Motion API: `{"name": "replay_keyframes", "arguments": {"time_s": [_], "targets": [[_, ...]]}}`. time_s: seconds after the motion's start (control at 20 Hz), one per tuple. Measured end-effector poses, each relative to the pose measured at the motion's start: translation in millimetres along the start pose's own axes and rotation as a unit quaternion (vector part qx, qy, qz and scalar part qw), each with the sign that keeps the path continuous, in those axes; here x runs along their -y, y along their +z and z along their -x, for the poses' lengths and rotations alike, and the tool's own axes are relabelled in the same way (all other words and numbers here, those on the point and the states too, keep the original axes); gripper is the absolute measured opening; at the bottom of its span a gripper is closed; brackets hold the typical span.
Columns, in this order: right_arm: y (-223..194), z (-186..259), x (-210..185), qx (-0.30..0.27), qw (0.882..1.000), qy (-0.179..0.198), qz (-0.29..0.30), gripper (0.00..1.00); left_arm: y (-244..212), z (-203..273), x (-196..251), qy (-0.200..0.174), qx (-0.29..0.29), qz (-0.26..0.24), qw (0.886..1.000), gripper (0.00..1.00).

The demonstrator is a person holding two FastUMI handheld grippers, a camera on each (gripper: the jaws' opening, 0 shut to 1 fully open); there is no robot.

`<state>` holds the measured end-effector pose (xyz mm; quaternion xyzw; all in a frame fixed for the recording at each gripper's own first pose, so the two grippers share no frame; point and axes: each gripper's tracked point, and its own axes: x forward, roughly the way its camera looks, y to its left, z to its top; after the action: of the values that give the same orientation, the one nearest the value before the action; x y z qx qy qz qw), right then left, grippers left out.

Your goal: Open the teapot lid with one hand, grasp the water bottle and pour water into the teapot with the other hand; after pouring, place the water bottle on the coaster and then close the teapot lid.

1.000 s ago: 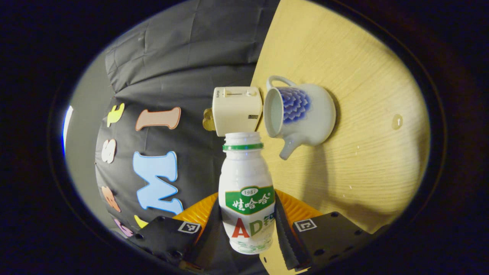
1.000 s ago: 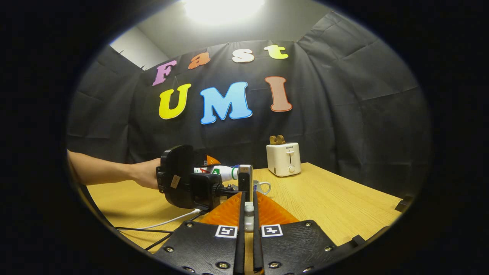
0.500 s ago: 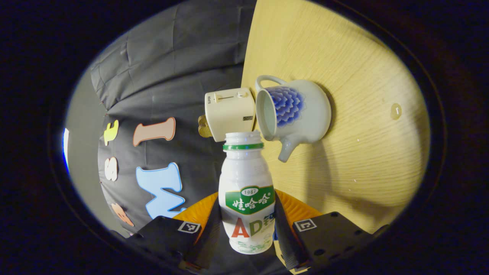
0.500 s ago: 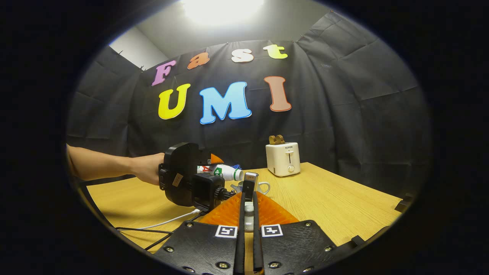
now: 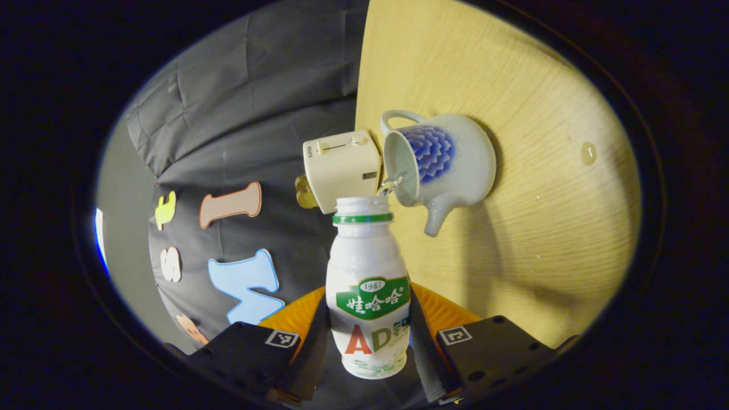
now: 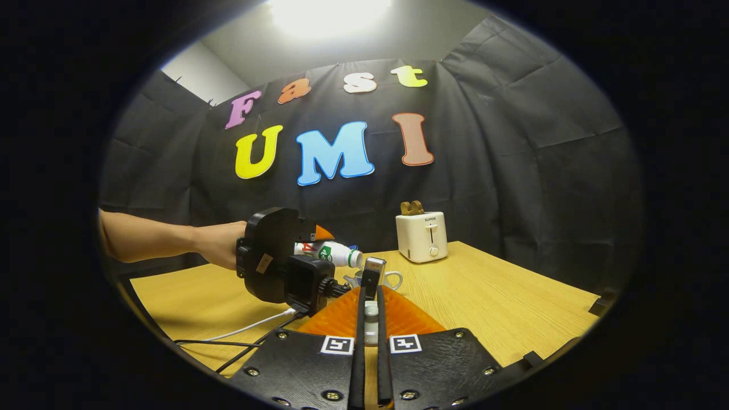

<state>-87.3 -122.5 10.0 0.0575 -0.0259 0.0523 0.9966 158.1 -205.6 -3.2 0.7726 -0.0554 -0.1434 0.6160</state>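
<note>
My left gripper (image 5: pixel 369 324) is shut on a white water bottle (image 5: pixel 367 267) with a green label and no cap. The bottle lies tipped toward the table, and a thin trickle of water leaves its mouth into the open top of the white teapot (image 5: pixel 450 165) with a blue flower. My right gripper (image 6: pixel 370 285) is shut on a small white piece, seemingly the teapot lid (image 6: pixel 371 322), held above the table. From the right gripper view, a hand (image 6: pixel 219 259) holds the left gripper (image 6: pixel 282 265) with the tilted bottle (image 6: pixel 330 253) over the teapot (image 6: pixel 390 279), partly hidden by my fingers.
A cream toaster (image 6: pixel 422 236) with bread in it stands at the table's back edge, just behind the teapot. A white cable (image 6: pixel 250 327) trails across the wooden table (image 6: pixel 501 307) below the left gripper. Water drops (image 5: pixel 589 152) lie on the table (image 5: pixel 541 228) beside the teapot.
The left gripper has tipped the bottle further and brought its mouth to the teapot's opening; water now runs out. The right gripper has barely moved.
</note>
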Motion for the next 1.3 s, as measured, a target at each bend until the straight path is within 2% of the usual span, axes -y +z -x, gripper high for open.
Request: {"name": "replay_keyframes", "arguments": {"time_s": [0.1, 0.15, 0.2, 0.25, 0.4, 0.45, 0.5, 0.6, 0.65, 1.1, 1.15, 1.25, 1.3], "targets": [[1, 1, 1, 0.001, 1.0, -0.001, -0.001, 0.08, 0, 0, 1, -0.003, 0.0, -0.004, 1.0, 0.74], [1, 1, 0, 0.001, 1.0, -0.001, 0.0, 0.08, 0, -1, 0, -0.003, -0.001, -0.009, 1.0, 0.74], [1, 1, 0, 0.001, 1.0, -0.001, 0.0, 0.08, 0, 1, 0, -0.004, -0.002, -0.014, 1.0, 0.69], [1, 1, 0, 0.001, 1.0, 0.0, 0.0, 0.08, -1, 1, -1, -0.005, -0.003, -0.018, 1.0, 0.74], [1, 1, 1, 0.001, 1.0, 0.0, -0.001, 0.08, 0, 1, -2, -0.004, -0.001, -0.026, 1.0, 0.74], [1, 1, 1, 0.001, 1.0, 0.0, -0.001, 0.08, 0, 1, -3, -0.001, -0.001, -0.031, 1.0, 0.8], [0, 0, 1, -0.001, 1.0, 0.0, -0.001, 0.08, -2, 1, -2, -0.002, -0.002, -0.034, 0.999, 0.75], [0, 0, 1, -0.002, 1.0, 0.0, -0.002, 0.08, -2, 0, -1, -0.005, -0.002, -0.035, 0.999, 0.74], [1, 0, 1, -0.001, 1.0, 0.0, -0.002, 0.08, -3, 0, -2, -0.008, -0.004, -0.04, 0.999, 0.8], [-1, 0, 1, -0.005, 1.0, 0.002, -0.003, 0.08, -1, 0, -8, 0.004, 0.002, -0.081, 0.997, 0.8], [-1, -1, 1, -0.004, 1.0, 0.001, -0.003, 0.08, -1, 0, -9, 0.005, 0.003, -0.089, 0.996, 0.74], [0, 0, 2, -0.004, 1.0, 0.001, -0.003, 0.08, -3, -1, -11, 0.005, 0.003, -0.1, 0.995, 0.8], [-1, 0, 2, -0.005, 1.0, 0.001, -0.003, 0.08, -3, 0, -11, 0.005, 0.002, -0.103, 0.995, 0.69]]}}
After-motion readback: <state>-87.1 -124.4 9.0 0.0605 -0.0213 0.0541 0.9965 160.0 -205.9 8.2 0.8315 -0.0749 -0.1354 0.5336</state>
